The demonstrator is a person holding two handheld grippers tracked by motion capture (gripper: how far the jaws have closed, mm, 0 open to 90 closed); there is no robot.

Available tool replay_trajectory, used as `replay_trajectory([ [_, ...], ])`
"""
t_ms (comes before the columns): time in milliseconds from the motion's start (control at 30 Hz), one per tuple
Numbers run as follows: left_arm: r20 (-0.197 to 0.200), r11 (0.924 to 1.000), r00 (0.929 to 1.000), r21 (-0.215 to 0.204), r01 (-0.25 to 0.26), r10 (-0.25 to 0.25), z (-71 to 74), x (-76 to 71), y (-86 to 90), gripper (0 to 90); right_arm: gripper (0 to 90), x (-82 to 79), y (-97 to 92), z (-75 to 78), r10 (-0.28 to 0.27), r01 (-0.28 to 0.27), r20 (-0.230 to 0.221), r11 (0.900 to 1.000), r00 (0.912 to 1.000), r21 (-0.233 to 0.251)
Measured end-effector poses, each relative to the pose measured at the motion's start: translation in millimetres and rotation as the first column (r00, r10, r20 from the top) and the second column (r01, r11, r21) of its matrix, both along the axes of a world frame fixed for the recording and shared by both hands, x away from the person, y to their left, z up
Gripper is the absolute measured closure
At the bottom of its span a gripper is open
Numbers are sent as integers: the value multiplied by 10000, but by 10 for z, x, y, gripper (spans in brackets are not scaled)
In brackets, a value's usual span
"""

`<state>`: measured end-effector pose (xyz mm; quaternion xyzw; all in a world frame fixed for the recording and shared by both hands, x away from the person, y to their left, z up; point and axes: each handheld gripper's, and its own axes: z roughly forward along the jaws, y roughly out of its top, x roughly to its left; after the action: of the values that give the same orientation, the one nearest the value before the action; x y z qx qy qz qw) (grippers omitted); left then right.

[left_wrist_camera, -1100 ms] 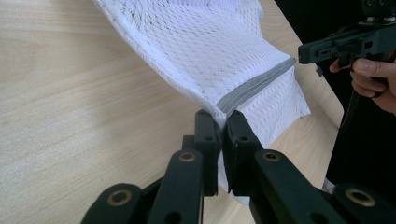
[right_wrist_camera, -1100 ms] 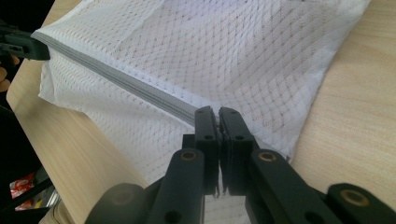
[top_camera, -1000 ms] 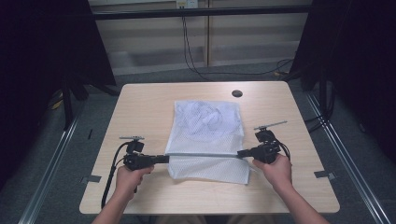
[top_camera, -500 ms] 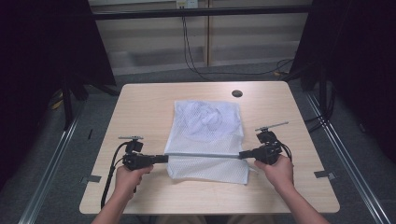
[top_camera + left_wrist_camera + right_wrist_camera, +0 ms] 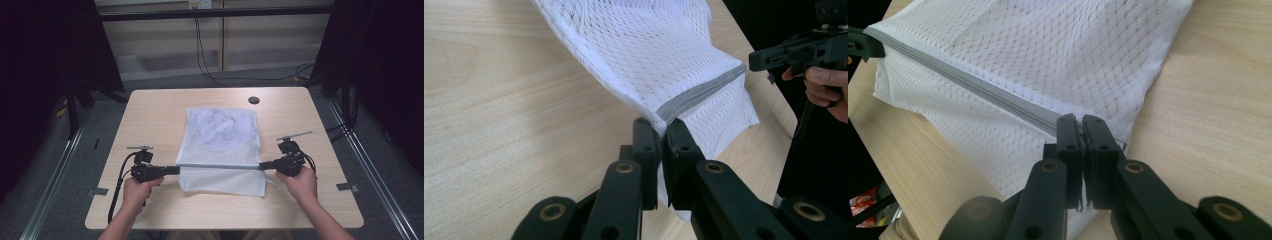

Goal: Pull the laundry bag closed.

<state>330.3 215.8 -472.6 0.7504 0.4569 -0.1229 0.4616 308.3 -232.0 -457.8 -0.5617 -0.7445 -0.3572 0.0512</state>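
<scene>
A white mesh garment with a grey hem band lies in the middle of the wooden table. My left gripper is shut on the left end of that band, and my right gripper is shut on its right end. The band is stretched taut between them, lifted a little above the table. One layer of mesh hangs below the band onto the table. In the left gripper view my left gripper pinches the corner, and in the right gripper view my right gripper does the same.
A small dark round hole sits near the table's far edge. Bare wood lies on both sides of the garment. Dark curtains and cables stand beyond the table. A cable trails from the left gripper off the near edge.
Both grippers have drifted slightly toward me with the taut hem band; the grips are unchanged.
</scene>
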Motion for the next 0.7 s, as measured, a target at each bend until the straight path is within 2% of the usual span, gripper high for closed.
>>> replay_trajectory([
  [233,0,10000,10000,-5,-75,75,7,-8,0,856,870,-7,14,-2,8,-9,-85,9999,10000,-172],
  [400,33,10000,10000,-49,84,-84,3,-15,-15,854,869,-3,9,-7,9,-8,26,9998,10000,-212],
  [567,107,9999,9999,-110,106,-105,4,-20,-21,843,867,-12,4,-13,13,-14,-75,9999,10000,-137],
  [700,143,9998,9997,-75,203,-202,5,-19,-20,824,864,-17,23,-15,51,-51,-10,9996,10000,-292],
])
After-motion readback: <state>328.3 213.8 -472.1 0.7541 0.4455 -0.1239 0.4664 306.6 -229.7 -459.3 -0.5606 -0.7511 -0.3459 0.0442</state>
